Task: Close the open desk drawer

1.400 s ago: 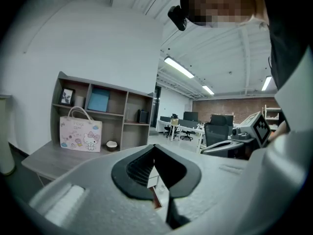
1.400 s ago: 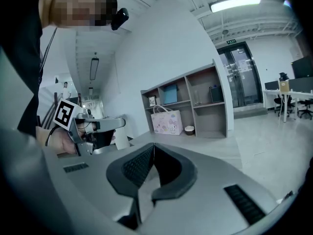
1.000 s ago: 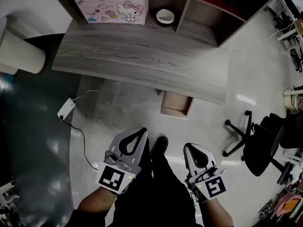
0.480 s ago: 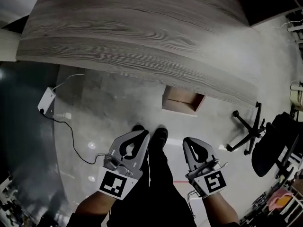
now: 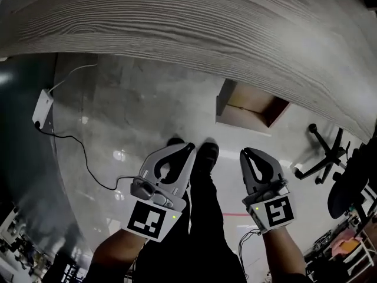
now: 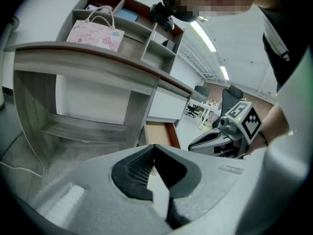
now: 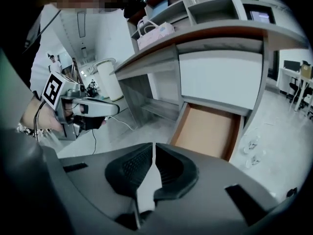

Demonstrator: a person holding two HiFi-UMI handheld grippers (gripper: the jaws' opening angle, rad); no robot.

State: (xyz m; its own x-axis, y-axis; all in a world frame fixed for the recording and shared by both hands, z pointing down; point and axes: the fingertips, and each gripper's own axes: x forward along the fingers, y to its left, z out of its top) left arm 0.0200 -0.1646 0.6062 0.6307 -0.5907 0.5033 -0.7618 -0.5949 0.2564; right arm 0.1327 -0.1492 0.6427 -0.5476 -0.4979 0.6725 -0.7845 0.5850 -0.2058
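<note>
Drawer (image 5: 250, 107) nearer than before; left tongs (image 5: 189, 148) pressed together, right tongs (image 5: 244, 152) just parting slightly, empty

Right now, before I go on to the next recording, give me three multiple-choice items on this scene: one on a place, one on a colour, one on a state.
1. Where does the drawer sit?
A. under the desk top
B. on the top shelf
C. on the chair seat

2. What colour is the bag on the desk top?
A. green
B. pink
C. black

3. How is the drawer?
A. shut
B. open and full of papers
C. open and empty

Answers: 1 A, it juts out from below the desk top; 2 B, the left gripper view shows it pink; 3 C, its bare brown bottom shows in the right gripper view.
</note>
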